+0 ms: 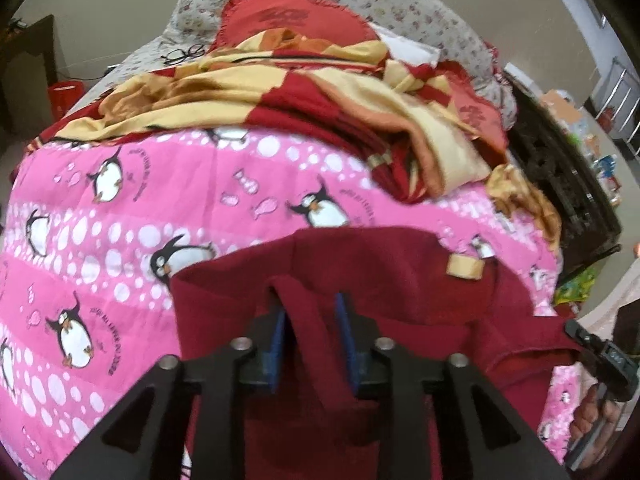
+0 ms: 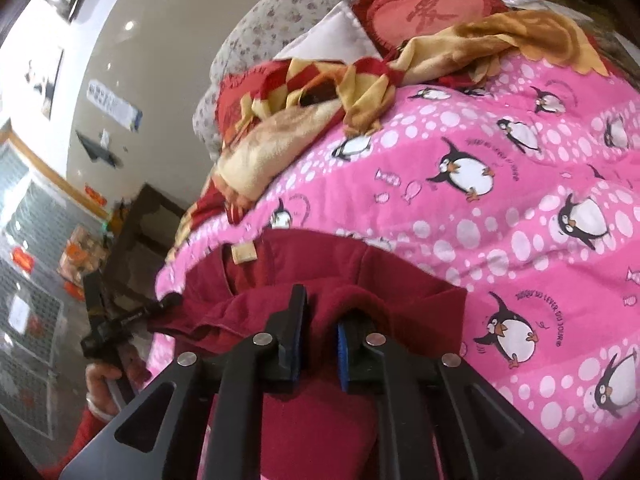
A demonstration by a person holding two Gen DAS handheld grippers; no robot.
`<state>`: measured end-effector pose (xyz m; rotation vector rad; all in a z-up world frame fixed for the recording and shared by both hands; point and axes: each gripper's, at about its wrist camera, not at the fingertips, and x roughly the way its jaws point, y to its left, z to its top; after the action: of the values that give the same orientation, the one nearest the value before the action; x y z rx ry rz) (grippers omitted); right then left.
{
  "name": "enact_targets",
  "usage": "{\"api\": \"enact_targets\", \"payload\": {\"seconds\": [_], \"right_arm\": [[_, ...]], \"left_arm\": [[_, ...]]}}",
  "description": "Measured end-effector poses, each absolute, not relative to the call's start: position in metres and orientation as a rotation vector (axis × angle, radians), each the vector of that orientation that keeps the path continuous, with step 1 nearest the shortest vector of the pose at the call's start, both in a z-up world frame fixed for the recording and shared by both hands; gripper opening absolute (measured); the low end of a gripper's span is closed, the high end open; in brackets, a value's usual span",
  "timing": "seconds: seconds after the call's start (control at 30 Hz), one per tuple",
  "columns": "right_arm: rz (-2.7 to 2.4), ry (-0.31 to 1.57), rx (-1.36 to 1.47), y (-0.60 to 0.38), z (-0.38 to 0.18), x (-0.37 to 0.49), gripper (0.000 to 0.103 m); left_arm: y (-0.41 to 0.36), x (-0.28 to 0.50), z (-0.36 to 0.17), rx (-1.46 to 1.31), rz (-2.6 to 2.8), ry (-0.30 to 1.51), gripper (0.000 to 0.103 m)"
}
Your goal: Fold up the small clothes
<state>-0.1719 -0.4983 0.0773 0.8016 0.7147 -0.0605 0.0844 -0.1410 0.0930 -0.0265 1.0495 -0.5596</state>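
Observation:
A dark red fleece garment (image 1: 400,280) (image 2: 400,284) lies on a pink penguin quilt (image 1: 120,220) (image 2: 520,160), its beige label (image 1: 464,268) (image 2: 244,254) showing near the far edge. My left gripper (image 1: 308,300) stands open over the garment's near left part, and a raised fold of the cloth sits loosely between its blue pads. My right gripper (image 2: 324,308) is over the near right part, with a thick fold filling the narrow gap between its pads. A hand (image 1: 592,420) holds the right gripper at the edge of the left wrist view.
A crumpled red-and-yellow blanket (image 1: 320,96) (image 2: 360,92) lies behind the garment, with a red heart cushion (image 1: 288,16) and floral pillows beyond. A pair of glasses (image 1: 184,54) rests at the far left. Dark wooden furniture (image 1: 560,184) stands beside the bed.

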Motion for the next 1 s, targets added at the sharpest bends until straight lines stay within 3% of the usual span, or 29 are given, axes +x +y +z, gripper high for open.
{"api": "enact_targets", "payload": {"seconds": [0.03, 0.07, 0.13, 0.17, 0.27, 0.33, 0.37, 0.63, 0.83, 1.0], "right_arm": [[-0.072, 0.708, 0.810, -0.500, 0.078, -0.175, 0.026], [-0.081, 0.703, 0.807, -0.499, 0.080, -0.177, 0.026], [-0.101, 0.688, 0.788, -0.498, 0.083, -0.182, 0.027], [-0.118, 0.678, 0.774, -0.497, 0.085, -0.185, 0.027], [-0.145, 0.666, 0.756, -0.495, 0.088, -0.191, 0.029], [-0.207, 0.627, 0.703, -0.494, 0.095, -0.198, 0.046], [-0.230, 0.607, 0.682, -0.495, 0.099, -0.201, 0.047], [-0.062, 0.609, 0.502, -0.463, 0.111, -0.216, 0.046], [-0.013, 0.849, 0.293, -0.411, 0.063, -0.175, 0.039], [-0.122, 0.773, 0.392, -0.441, 0.062, -0.126, 0.039]], "left_arm": [[-0.140, 0.085, 0.097, -0.032, -0.562, 1.038, 0.046], [-0.138, 0.084, 0.103, -0.043, -0.563, 1.014, 0.065], [-0.128, 0.083, 0.116, -0.074, -0.525, 0.924, 0.089], [-0.122, 0.083, 0.121, -0.098, -0.515, 0.888, 0.092], [-0.111, 0.085, 0.130, -0.120, -0.514, 0.889, 0.092], [-0.107, 0.079, 0.133, -0.093, -0.514, 0.870, 0.092], [-0.106, 0.073, 0.134, -0.076, -0.514, 0.857, 0.092], [-0.110, 0.024, 0.103, 0.107, -0.581, 0.866, 0.092], [-0.153, 0.023, 0.075, 0.193, -0.582, 0.898, 0.091], [-0.166, 0.055, 0.062, 0.122, -0.487, 0.920, 0.091]]}}
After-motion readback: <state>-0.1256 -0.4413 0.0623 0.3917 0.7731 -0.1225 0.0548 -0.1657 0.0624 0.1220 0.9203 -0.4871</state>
